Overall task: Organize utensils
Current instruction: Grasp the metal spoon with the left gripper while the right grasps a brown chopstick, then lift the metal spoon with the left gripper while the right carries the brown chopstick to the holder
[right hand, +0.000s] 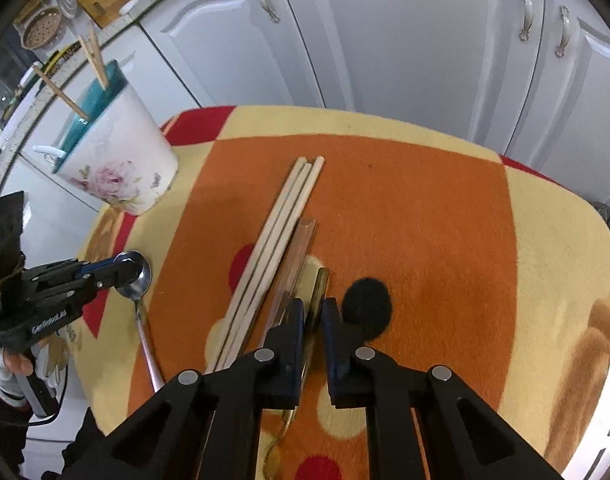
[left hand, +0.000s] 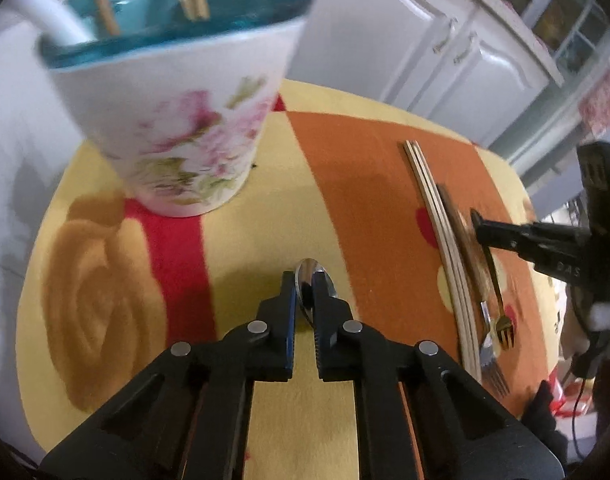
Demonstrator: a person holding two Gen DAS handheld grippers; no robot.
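At the bottom centre of the left wrist view, the left gripper [left hand: 304, 284] is closed on the bowl of a steel spoon [left hand: 309, 276], just above the yellow-and-orange cloth on the tabletop [left hand: 241, 232]. In the right wrist view that spoon [right hand: 134, 276] hangs at the left edge, its handle running toward the bottom of the frame. The right gripper [right hand: 313, 312], bottom centre there, has its jaws narrowed around the handle of a gold fork [right hand: 317, 292]; whether they press on it I cannot tell. Just left of the fork lie a brown stick and three pale chopsticks [right hand: 281, 232] side by side. Farther off, upper left, stands the floral holder [right hand: 117, 160] with chopsticks inside, in front of white cabinet doors [right hand: 405, 40].
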